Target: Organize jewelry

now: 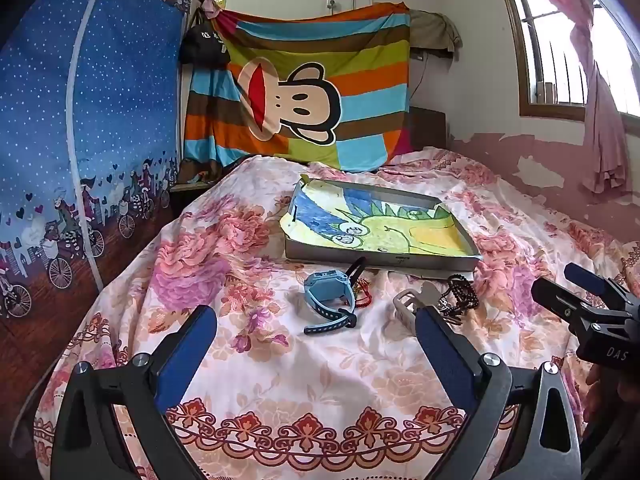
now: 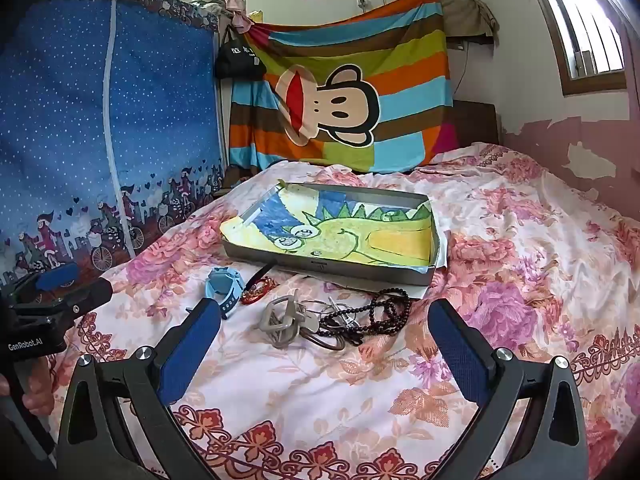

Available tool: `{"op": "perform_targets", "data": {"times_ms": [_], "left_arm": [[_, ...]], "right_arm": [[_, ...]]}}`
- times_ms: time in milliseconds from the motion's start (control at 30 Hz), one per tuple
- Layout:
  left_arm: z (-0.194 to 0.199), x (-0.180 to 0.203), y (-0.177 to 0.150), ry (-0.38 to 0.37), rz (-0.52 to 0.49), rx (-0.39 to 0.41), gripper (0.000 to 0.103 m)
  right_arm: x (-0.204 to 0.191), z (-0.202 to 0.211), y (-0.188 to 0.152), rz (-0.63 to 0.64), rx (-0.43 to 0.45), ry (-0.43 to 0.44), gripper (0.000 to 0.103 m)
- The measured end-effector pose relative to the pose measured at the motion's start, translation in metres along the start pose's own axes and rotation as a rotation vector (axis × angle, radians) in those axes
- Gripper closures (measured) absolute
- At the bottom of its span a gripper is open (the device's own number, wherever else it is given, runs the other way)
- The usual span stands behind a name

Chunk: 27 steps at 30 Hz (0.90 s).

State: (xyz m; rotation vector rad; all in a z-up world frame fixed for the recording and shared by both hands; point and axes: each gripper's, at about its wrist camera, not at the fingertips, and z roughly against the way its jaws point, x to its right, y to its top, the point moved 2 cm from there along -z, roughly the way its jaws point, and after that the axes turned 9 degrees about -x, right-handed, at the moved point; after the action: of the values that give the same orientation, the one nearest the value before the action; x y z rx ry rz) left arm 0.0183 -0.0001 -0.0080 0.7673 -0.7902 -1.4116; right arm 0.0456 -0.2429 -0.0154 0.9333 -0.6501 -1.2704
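Note:
A shallow grey tray [image 1: 380, 262] [image 2: 332, 270] lined with a child's drawing lies on the flowered bedspread. In front of it are a light blue watch [image 1: 330, 294] [image 2: 224, 286], a red bead bracelet [image 1: 362, 294] [image 2: 258, 290], a dark bead string [image 1: 462, 294] [image 2: 390, 310], thin metal rings [image 2: 340, 314] and a beige hair claw [image 1: 406, 304] [image 2: 280, 322]. My left gripper [image 1: 316, 334] is open, held short of the watch. My right gripper [image 2: 324, 328] is open too, its fingers either side of the claw and beads, nothing held.
A blue dotted fabric wardrobe [image 1: 80, 140] [image 2: 104, 132] stands left of the bed. A striped monkey blanket [image 1: 300, 96] [image 2: 344, 96] hangs behind the tray. A peeling pink wall [image 1: 540, 168] and a window [image 1: 560, 40] are on the right. A hand [image 2: 32, 396] holds the left tool.

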Motion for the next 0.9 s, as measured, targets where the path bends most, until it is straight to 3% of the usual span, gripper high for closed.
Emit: {"op": "perform_targets", "data": {"times_ms": [900], "left_arm": [[0.0001, 0.0001, -0.0001, 0.004, -0.003, 0.0, 0.003]], "right_arm": [[-0.0003, 0.0013, 0.0001, 0.0, 0.004, 0.0, 0.001]]}}
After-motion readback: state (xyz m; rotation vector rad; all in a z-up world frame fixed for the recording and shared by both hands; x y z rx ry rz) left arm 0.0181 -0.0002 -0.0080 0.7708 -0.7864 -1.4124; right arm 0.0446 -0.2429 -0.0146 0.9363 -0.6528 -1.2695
